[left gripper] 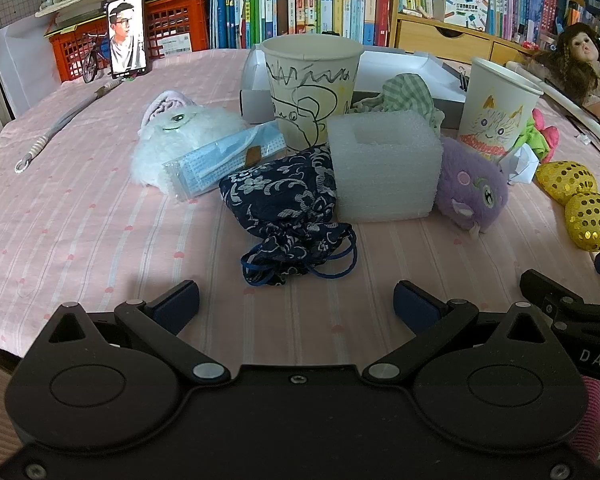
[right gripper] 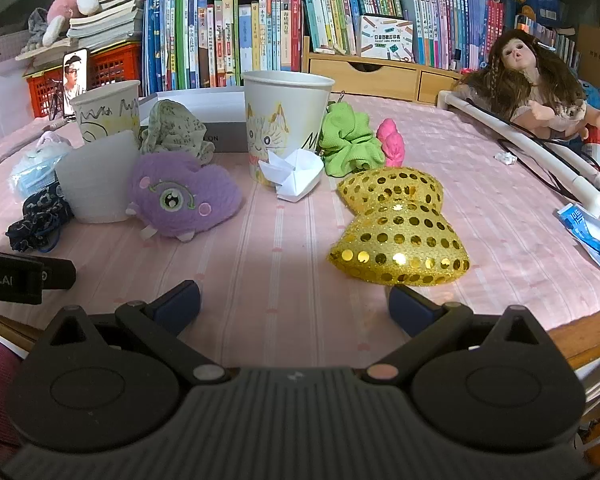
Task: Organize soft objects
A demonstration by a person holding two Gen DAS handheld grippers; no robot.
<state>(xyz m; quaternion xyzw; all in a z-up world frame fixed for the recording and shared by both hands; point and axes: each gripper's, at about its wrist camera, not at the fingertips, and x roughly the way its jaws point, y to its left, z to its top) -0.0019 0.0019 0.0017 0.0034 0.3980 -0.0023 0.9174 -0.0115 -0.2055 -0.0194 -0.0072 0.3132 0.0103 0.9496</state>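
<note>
Soft objects are seen piled mid-frame on the pink striped tablecloth (left gripper: 80,232): a dark blue floral drawstring pouch (left gripper: 284,208) at centre, touching a white foam block (left gripper: 384,168) on its right; a fluffy white plush (left gripper: 180,140) to the upper left w/ a packaged blue face mask (left gripper: 220,160) leaning on it. A purple one-eyed plush (right gripper: 180,196) is seen left of centre, a gold sequin bow (right gripper: 400,228) right of centre. Left gripper (left gripper: 296,304) & right gripper (right gripper: 294,304) are held w/ jaws wide, nothing gripped.
</note>
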